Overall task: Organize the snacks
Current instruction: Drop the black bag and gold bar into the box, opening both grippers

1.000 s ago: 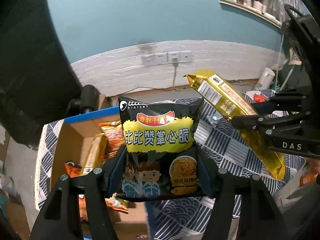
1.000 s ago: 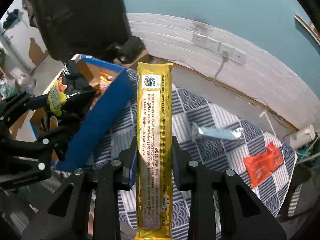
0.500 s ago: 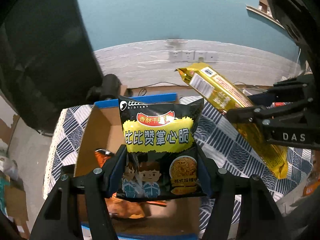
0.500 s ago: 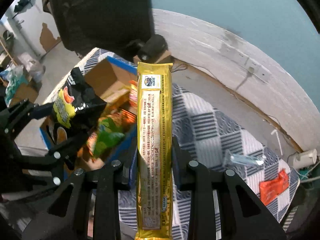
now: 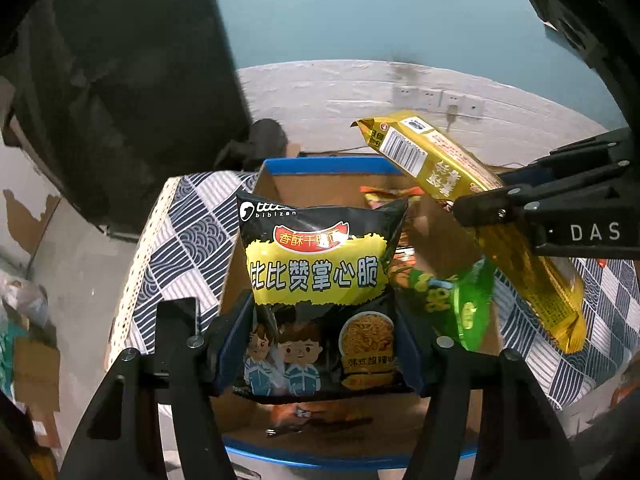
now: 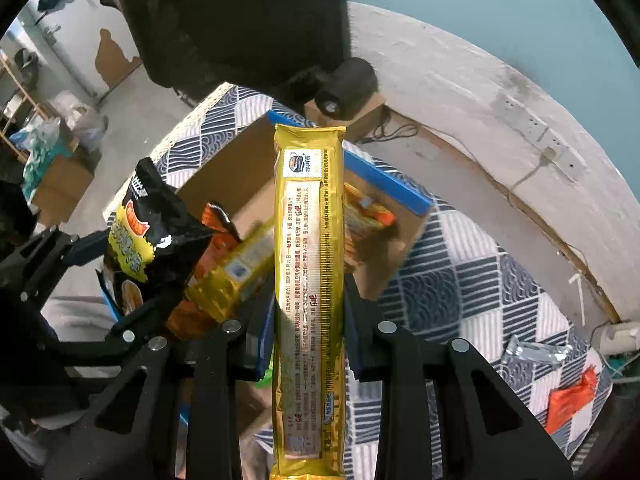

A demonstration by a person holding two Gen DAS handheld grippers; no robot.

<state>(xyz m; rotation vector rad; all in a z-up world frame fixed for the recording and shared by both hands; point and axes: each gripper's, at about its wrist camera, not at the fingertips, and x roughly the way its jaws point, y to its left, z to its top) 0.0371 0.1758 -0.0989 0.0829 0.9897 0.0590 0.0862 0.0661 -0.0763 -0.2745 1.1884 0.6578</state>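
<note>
The left gripper (image 5: 320,344) pinches a black-and-yellow crinkly noodle snack bag (image 5: 320,280) by its lower half, fingers pressed against both side edges, holding it upright over the open brown cardboard box with blue rim (image 5: 320,166). The right gripper (image 6: 308,320) clamps a long gold foil biscuit packet (image 6: 308,264) between nearly closed fingers, above the same box. Inside lie orange, gold and green snack packets (image 5: 452,300). The box sits on a tabletop covered by a navy-and-white patterned cloth (image 6: 460,280), where a silver wrapper (image 6: 536,352) and an orange packet (image 6: 568,400) lie well apart from the box.
</note>
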